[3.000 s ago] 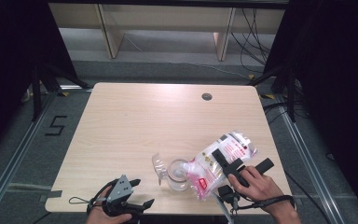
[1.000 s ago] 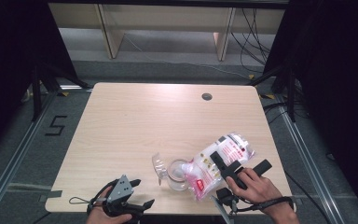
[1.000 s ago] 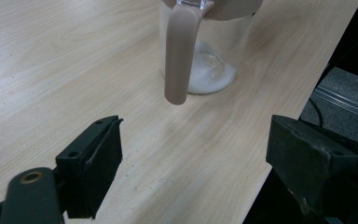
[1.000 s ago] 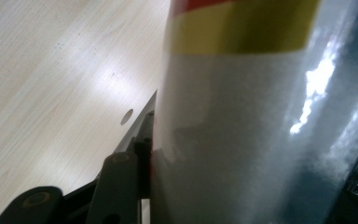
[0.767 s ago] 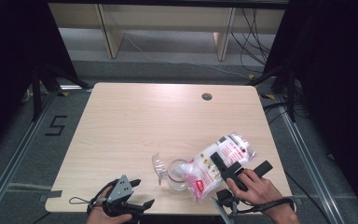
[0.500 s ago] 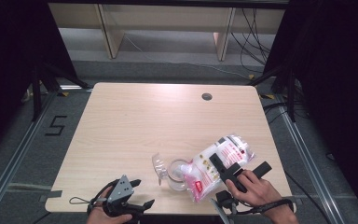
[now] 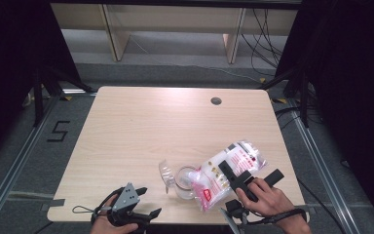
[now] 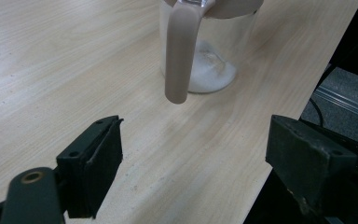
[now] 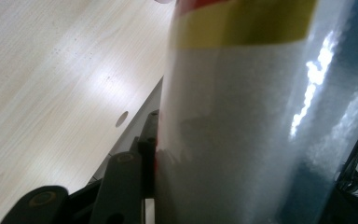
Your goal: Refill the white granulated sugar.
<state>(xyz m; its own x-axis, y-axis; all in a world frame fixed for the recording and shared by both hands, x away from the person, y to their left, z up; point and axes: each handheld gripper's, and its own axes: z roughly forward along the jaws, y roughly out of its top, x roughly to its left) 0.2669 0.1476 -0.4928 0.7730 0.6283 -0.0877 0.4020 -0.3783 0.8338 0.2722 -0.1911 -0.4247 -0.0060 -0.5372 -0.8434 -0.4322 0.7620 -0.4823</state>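
High view shows the table (image 7: 141,131) wide and bare beyond my work, while the bag (image 7: 226,170) of white grains clamped in my right gripper (image 7: 248,178) tips over the glass jug (image 7: 185,181) near the front edge. Grains could spill past the rim if the bag sags; my left gripper (image 7: 139,207) hangs wide apart, holding nothing.

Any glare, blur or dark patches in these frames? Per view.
High view: even light on the table, surroundings near black. Left gripper view: sharp on the glass pitcher, soft sheen on the wood, the left gripper casts a faint shadow. Right gripper view: the bag sits too close, out of focus, with bright glare streaks; a washed-out hot spot on the wood.
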